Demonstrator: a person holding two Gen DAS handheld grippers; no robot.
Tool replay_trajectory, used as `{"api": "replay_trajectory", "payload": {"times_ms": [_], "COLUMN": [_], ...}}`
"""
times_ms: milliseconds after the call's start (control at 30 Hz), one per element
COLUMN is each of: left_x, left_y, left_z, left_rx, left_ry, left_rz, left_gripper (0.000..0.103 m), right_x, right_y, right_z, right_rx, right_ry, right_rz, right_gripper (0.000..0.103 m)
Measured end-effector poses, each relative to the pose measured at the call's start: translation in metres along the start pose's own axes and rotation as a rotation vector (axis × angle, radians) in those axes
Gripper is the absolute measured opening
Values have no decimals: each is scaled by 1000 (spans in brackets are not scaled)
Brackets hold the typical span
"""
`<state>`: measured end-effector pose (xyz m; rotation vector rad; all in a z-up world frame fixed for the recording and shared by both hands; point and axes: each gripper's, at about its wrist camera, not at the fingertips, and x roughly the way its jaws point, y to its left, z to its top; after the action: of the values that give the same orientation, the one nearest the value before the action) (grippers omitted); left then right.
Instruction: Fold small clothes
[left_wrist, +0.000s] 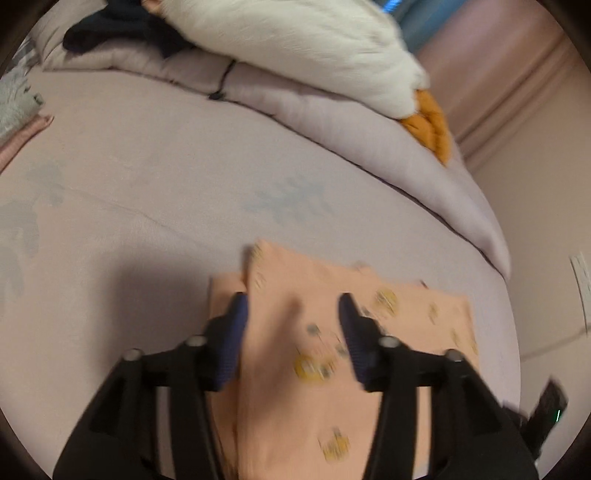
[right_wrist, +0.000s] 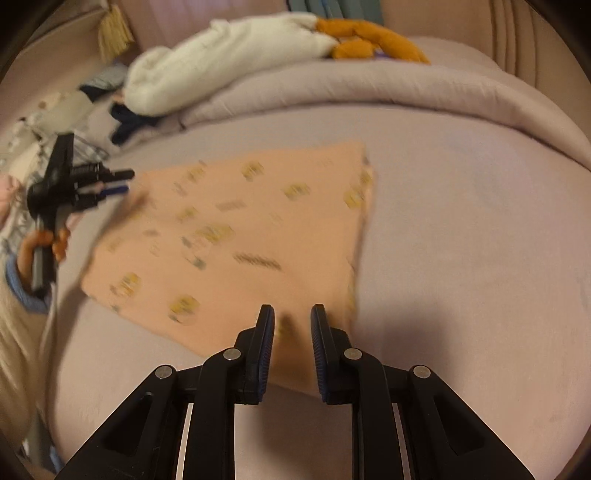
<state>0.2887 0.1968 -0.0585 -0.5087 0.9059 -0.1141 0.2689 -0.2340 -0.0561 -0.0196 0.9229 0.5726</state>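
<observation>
The peach garment (right_wrist: 236, 236) is found lying flat on the bed (right_wrist: 461, 240), directly ahead of and beneath both grippers. The right gripper (right_wrist: 292, 314) stands parted over the near edge; the left gripper (left_wrist: 293, 306), jaws wide, straddles a folded layer, gripping nothing

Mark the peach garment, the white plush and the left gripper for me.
Peach garment (right_wrist: 236, 236): right wrist view, middle of the top layer.
White plush (right_wrist: 221, 62): right wrist view, middle of its body.
Left gripper (left_wrist: 291, 314): left wrist view, midway between open fingertips.
</observation>
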Motion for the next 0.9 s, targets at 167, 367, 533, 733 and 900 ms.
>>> {"api": "replay_trajectory", "payload": {"times_ms": [167, 367, 533, 733, 900], "left_x": [-16, -7, -28, -59, -66], "left_y": [-21, -19, -2, 29, 48], "left_z": [-51, -124, -137, -156, -155], "left_rx": [98, 180, 112, -11, -136], "left_ry": [73, 169, 150, 163, 144], "left_rz": [-86, -60, -103, -118, -158], "left_gripper": [53, 52, 52, 57, 63], "right_x": [7, 21, 7, -18, -35], "right_y": [13, 13, 15, 13, 17], "right_z": [4, -19, -33, -53, -71], "right_rx": [36, 44, 33, 60, 77], "right_ry": [-18, 75, 109, 104, 68], "right_rz": [21, -46, -46, -38, 7], "right_gripper": [22, 23, 30, 36, 37]}}
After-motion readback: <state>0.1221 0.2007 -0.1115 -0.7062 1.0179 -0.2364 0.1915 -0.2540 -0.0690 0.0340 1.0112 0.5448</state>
